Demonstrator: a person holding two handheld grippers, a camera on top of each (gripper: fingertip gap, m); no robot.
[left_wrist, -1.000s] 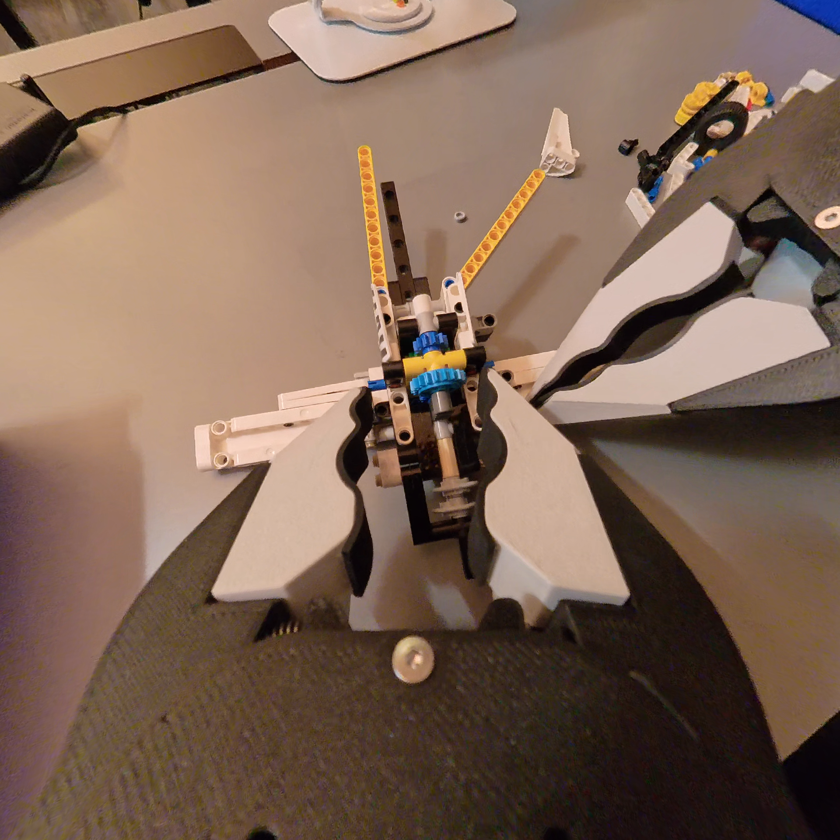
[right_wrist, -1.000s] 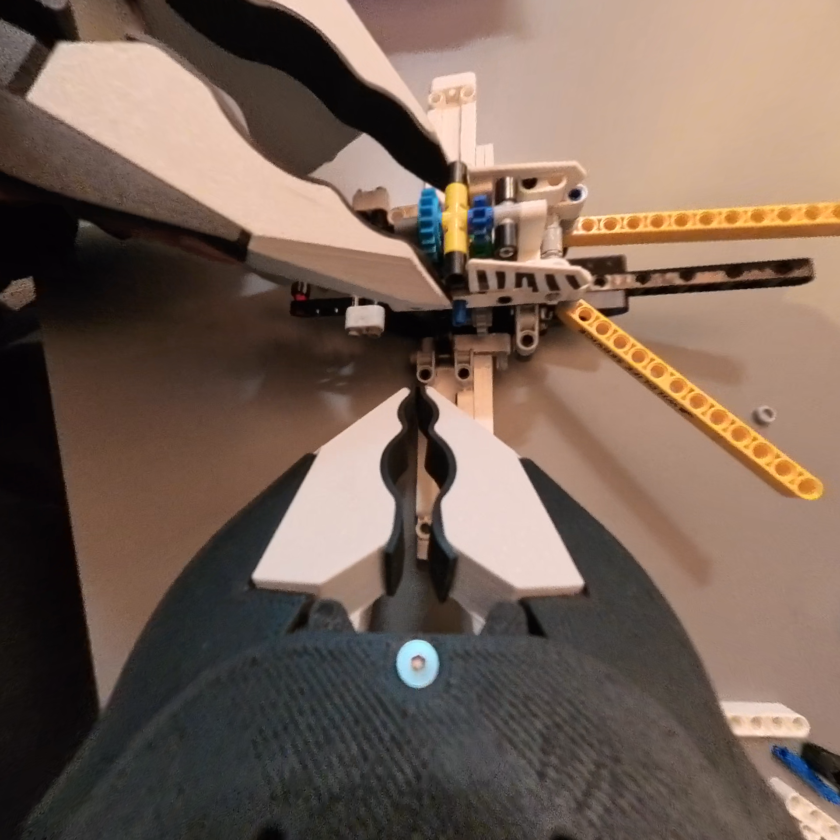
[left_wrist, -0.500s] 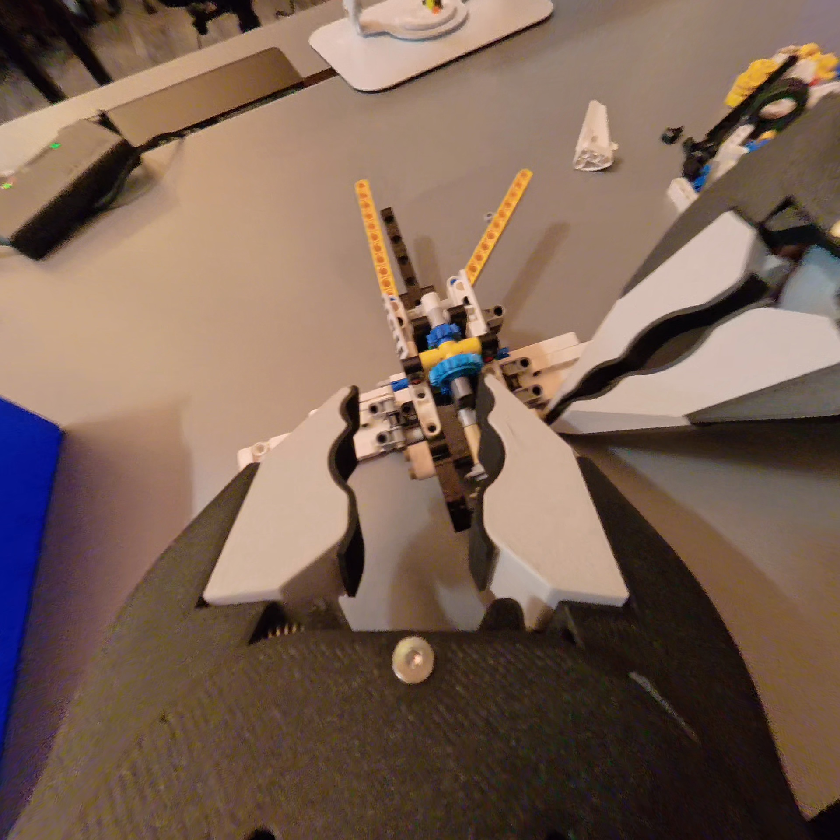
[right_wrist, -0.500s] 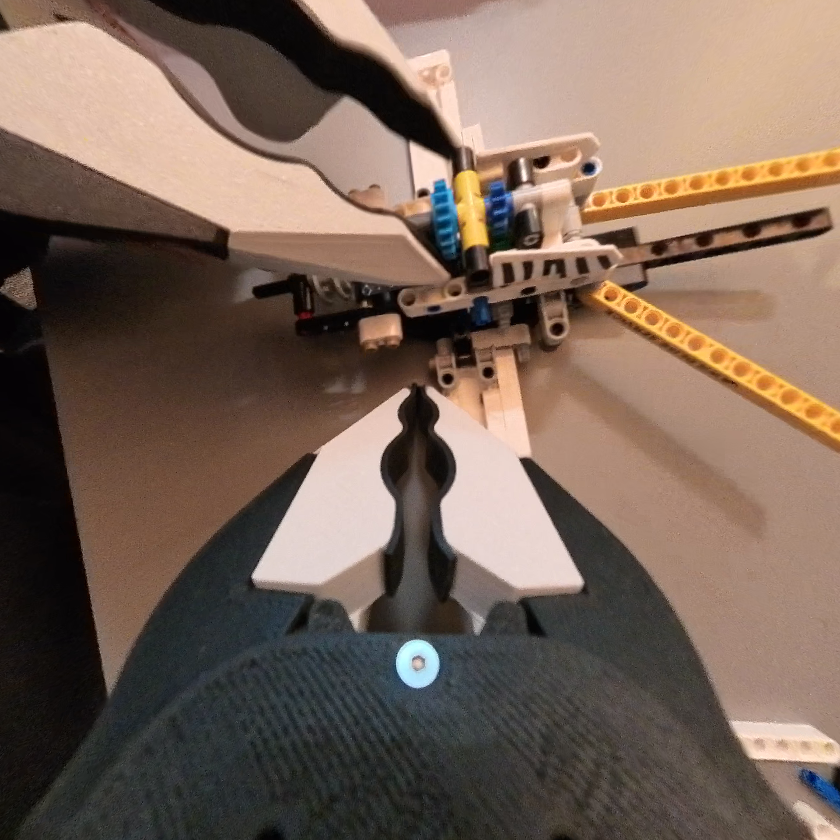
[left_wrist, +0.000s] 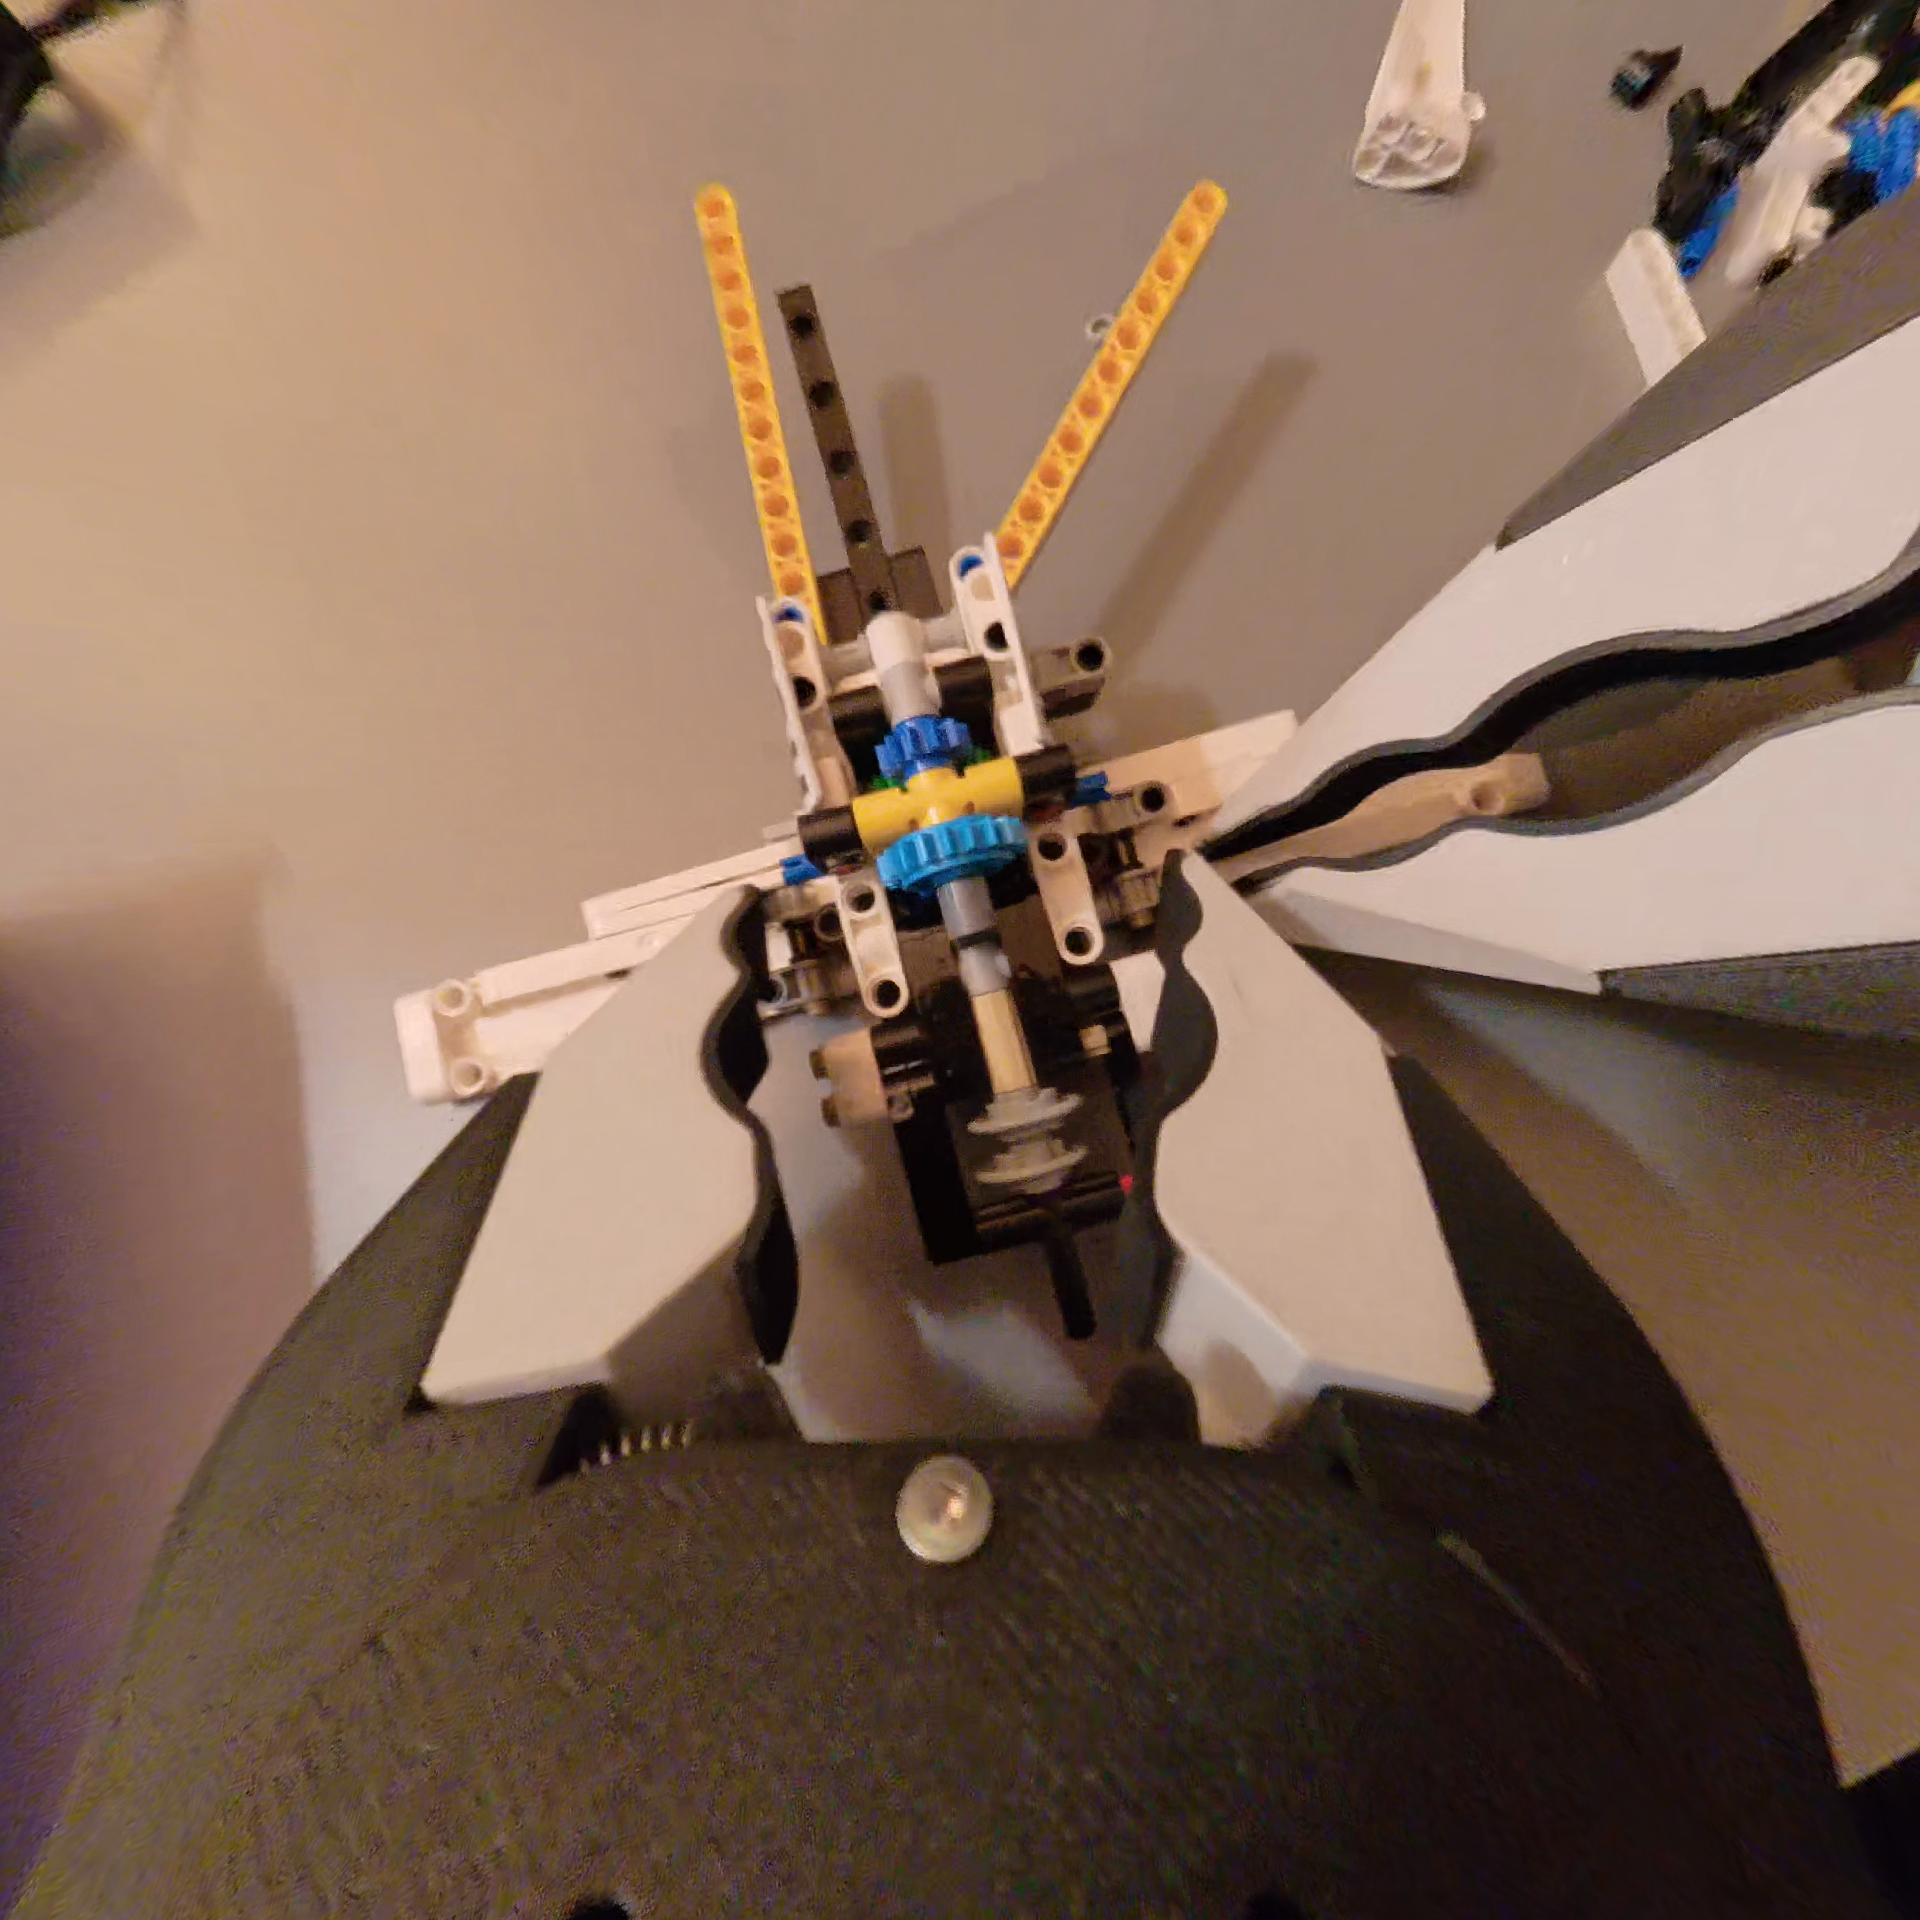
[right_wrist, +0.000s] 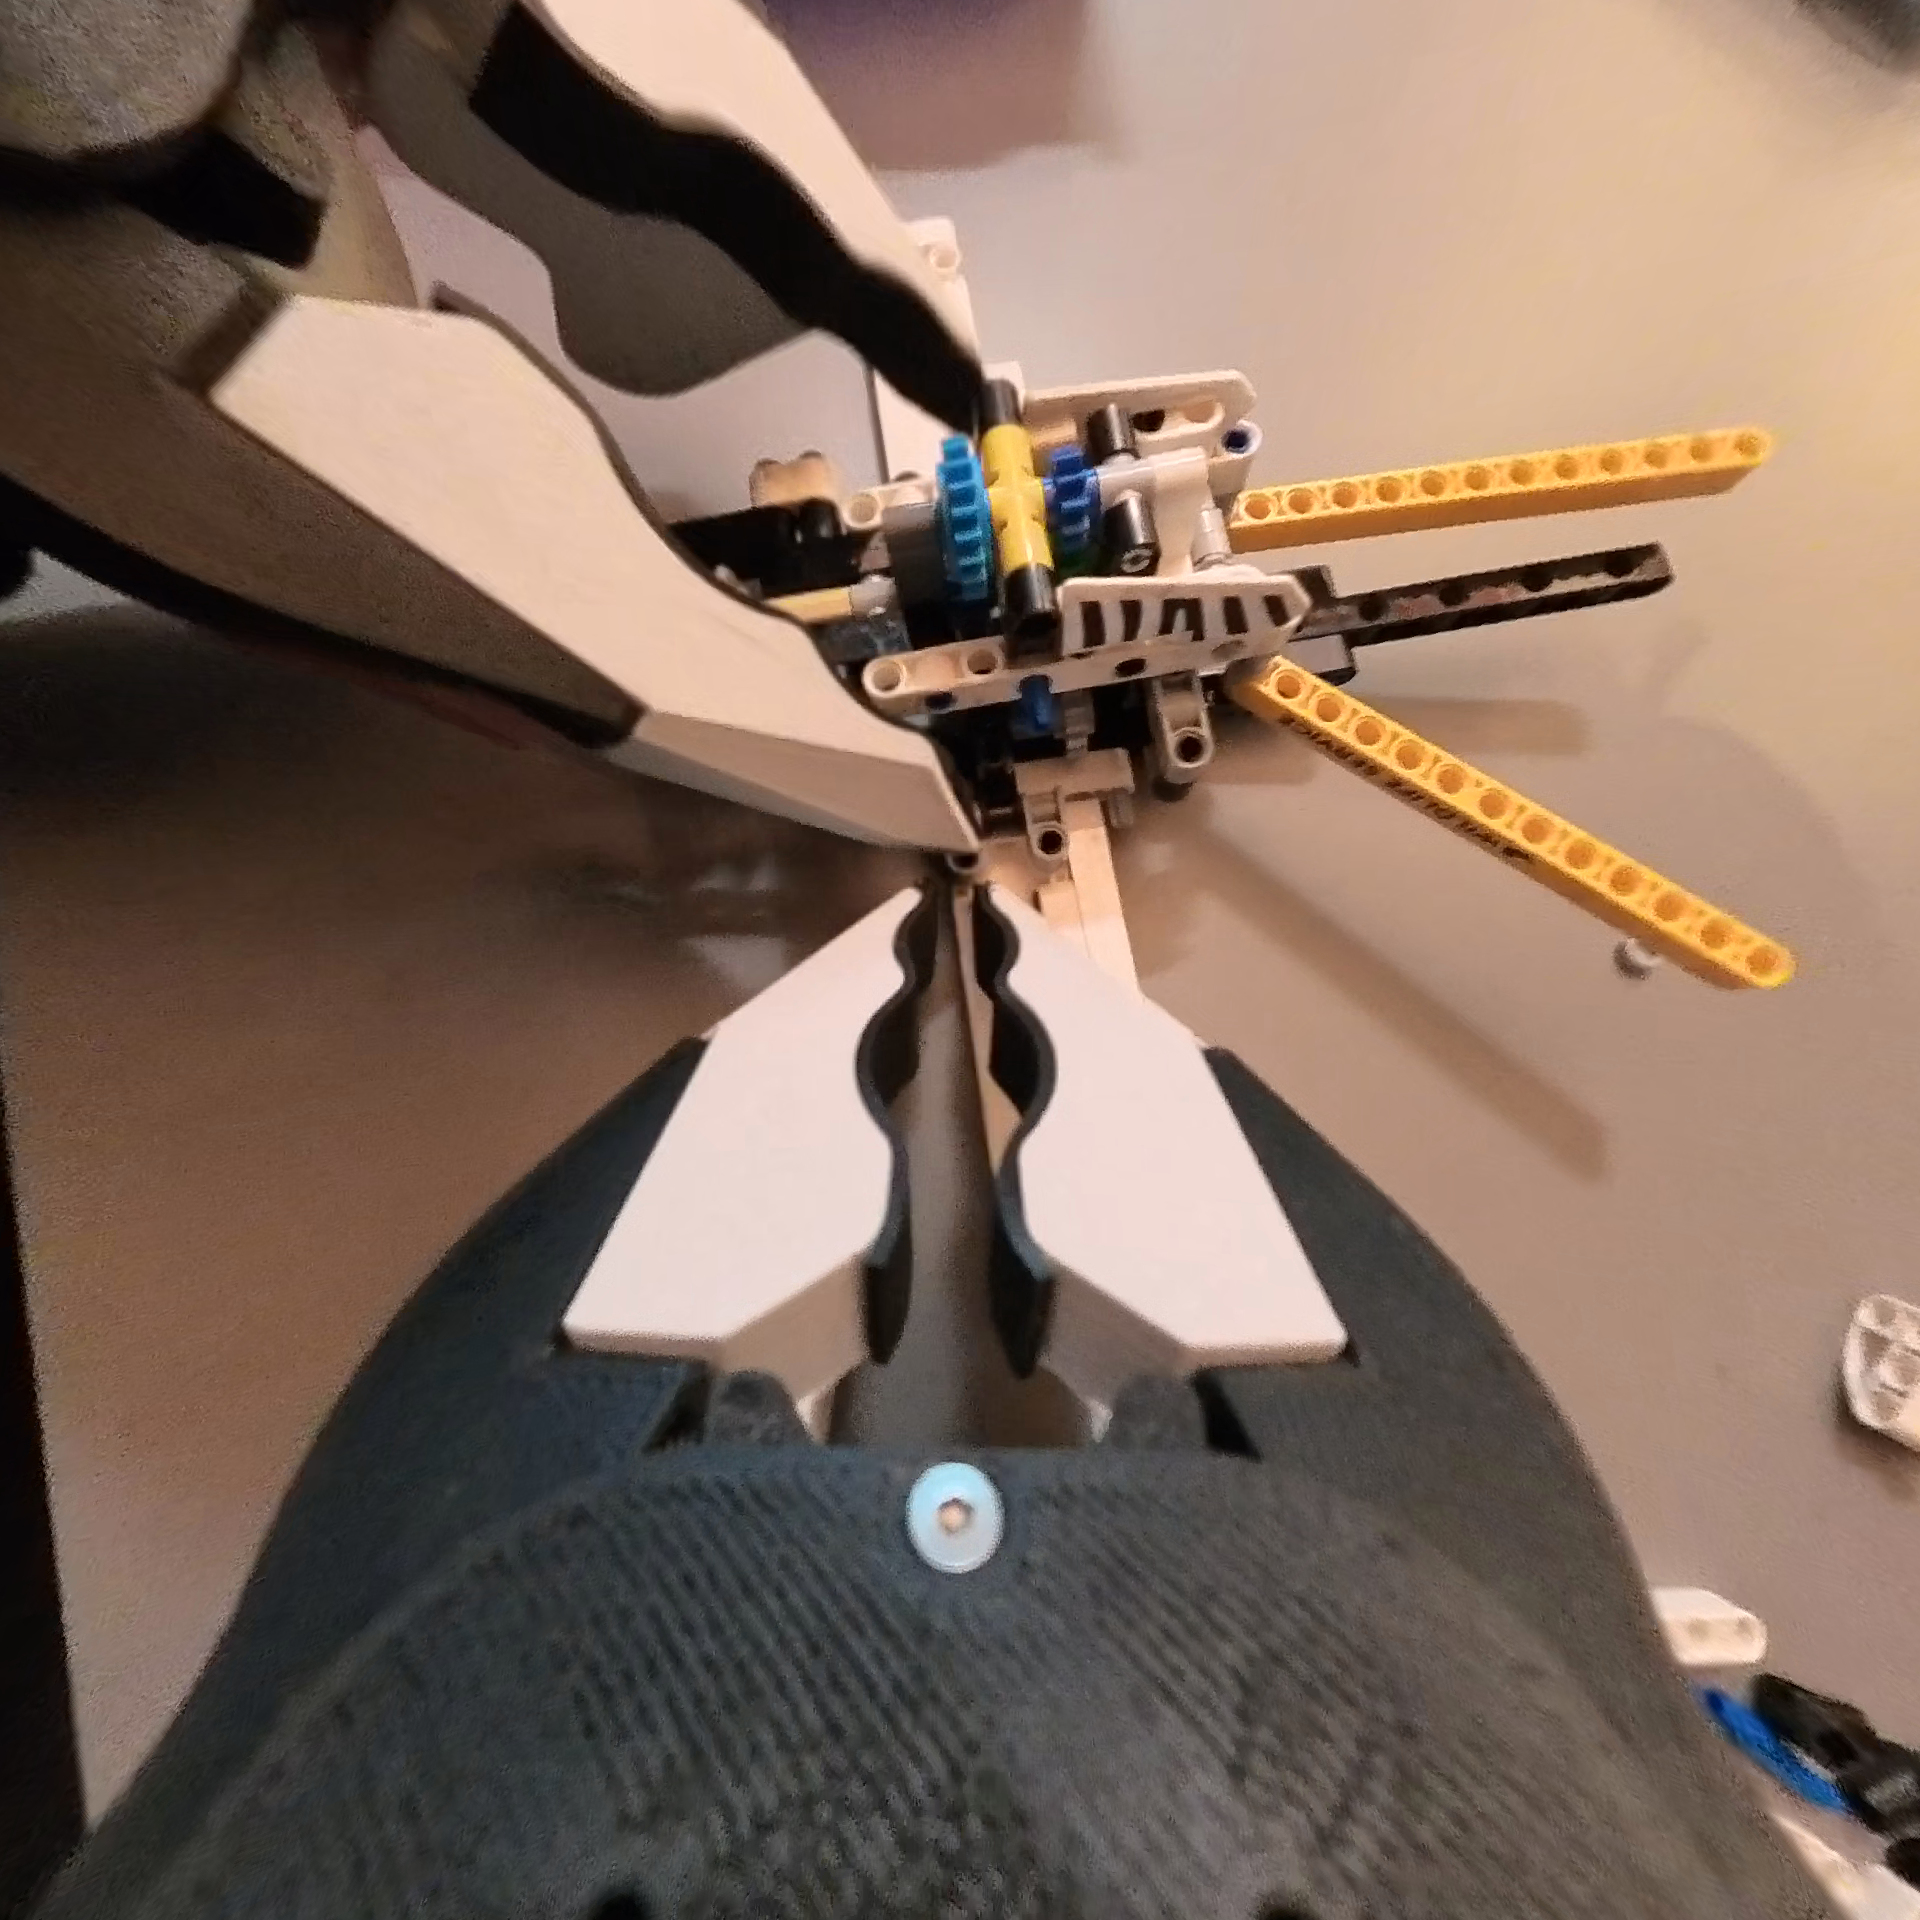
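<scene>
Brick model (left_wrist: 935, 810) sits on grey surface (left_wrist: 416, 520), upright on its base. Two yellow beams (left_wrist: 748, 395) and a black beam (left_wrist: 831, 416) fan out from its far end.

Left gripper (left_wrist: 956, 894): jaws wide apart, straddling the model's black rear block. Pads stand beside the block on both sides; no pressing seen, so nothing is in its grasp.

Right gripper (right_wrist: 956, 899): jaws nearly together, clamped on a thin tan beam (left_wrist: 1455, 800) at the model's right flank. Cannot tell whether that beam is joined to the model.

As it stands: one tool pinches a side piece, the other brackets the body without gripping.

Left wrist view only:
- blue gears and yellow connector in line along the centre axle
- white beams (left_wrist: 499, 1018) sticking out on the model's left
- the tan beam's flat face, with a hole, between the right gripper's pads
- loose white piece (left_wrist: 1413, 114) and a pile of parts (left_wrist: 1766, 156) far right

Right wrist view only:
- model side-on, with striped white panel (right_wrist: 1184, 613)
- left gripper (right_wrist: 977, 613) side-on, its far fingertip up by the yellow connector, its near one low by the base
- tan beam edge-on, a thin strip between the pads
- small grey ring (right_wrist: 1634, 961) off the yellow beam's tip
</scene>
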